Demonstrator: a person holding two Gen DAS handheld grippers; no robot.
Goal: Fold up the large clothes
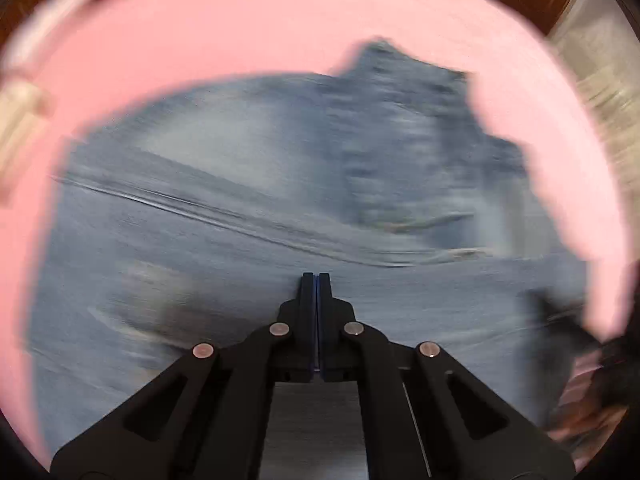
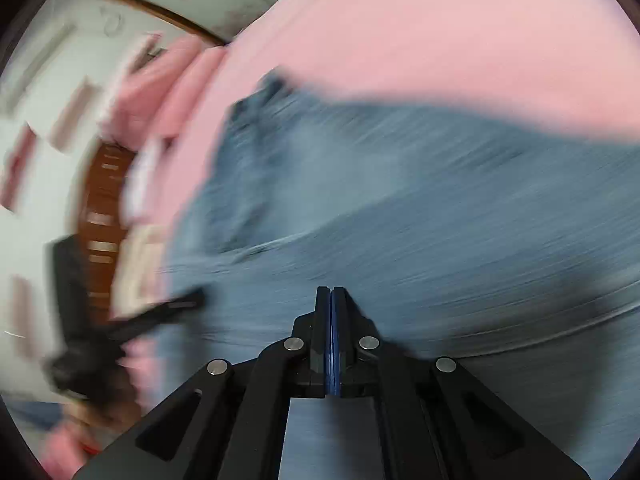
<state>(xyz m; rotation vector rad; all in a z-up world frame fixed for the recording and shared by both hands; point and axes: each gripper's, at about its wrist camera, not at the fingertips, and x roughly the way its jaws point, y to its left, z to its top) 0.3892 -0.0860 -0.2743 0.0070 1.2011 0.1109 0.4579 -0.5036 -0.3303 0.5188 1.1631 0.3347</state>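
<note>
The jeans lie on the pink bed; both grippers, left and right, are clenched over them, holding nothing I can see, so I think each must next open and pinch an edge to fold.

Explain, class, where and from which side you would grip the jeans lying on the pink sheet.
Grip the jeans at the ragged edge near the far end, coming from above the pink sheet: there the denim borders bare sheet. Blur hides finer detail.
</note>
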